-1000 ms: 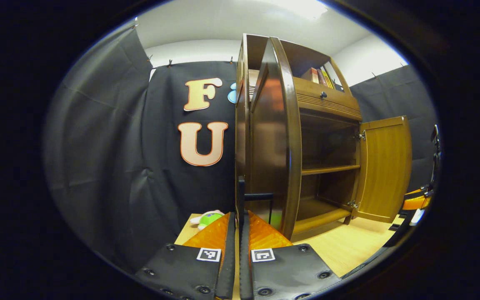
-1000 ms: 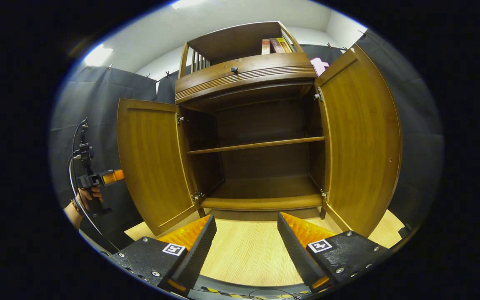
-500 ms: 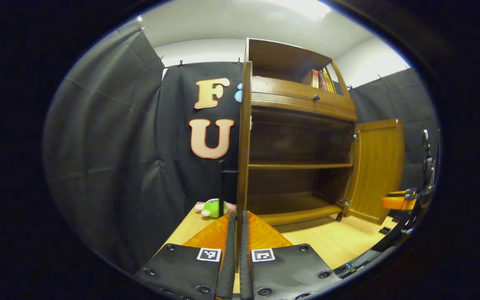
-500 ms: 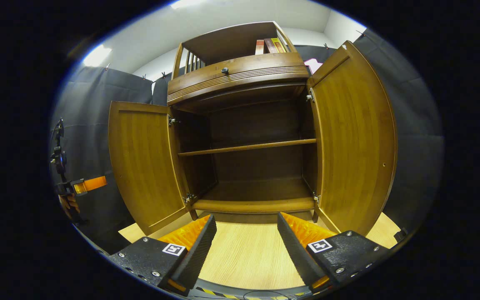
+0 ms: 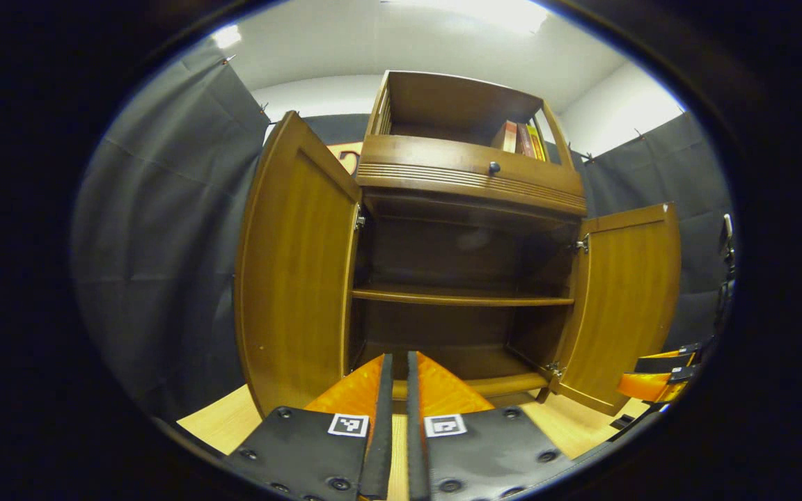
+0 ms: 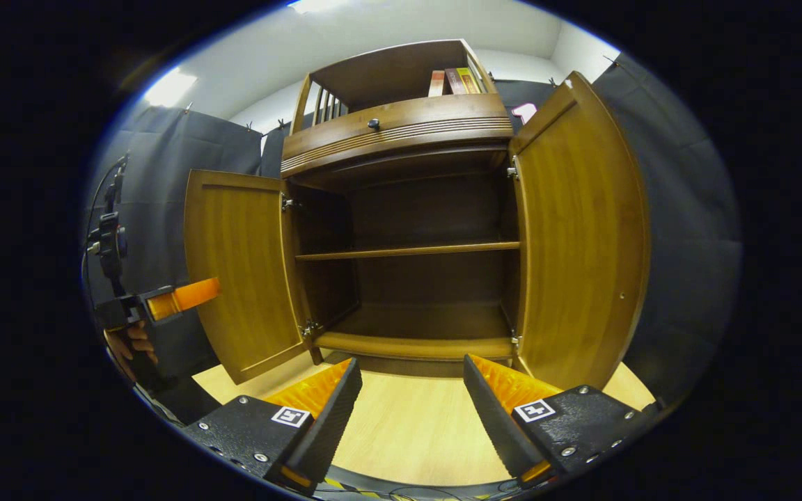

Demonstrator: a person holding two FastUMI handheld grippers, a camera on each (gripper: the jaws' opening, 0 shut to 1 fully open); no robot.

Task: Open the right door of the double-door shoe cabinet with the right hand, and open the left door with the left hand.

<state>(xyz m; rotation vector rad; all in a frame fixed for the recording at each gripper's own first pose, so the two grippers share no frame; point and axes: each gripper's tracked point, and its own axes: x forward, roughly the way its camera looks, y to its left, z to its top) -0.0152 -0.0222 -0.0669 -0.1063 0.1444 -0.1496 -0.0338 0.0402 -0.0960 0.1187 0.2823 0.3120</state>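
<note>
Left hand-held gripper (image 5: pixel 395 390) nearly closed, right hand-held gripper (image 6: pixel 411 393) wide, both before the open shoe cabinet (image 6: pixel 408 209).

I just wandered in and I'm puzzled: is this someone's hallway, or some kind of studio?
Most likely a recording booth set up like a home corner, not a real hallway. Black cloth hangs on every side behind a lone wooden shoe cabinet on a pale wood floor, and a person's hand holds a gripper.
</note>
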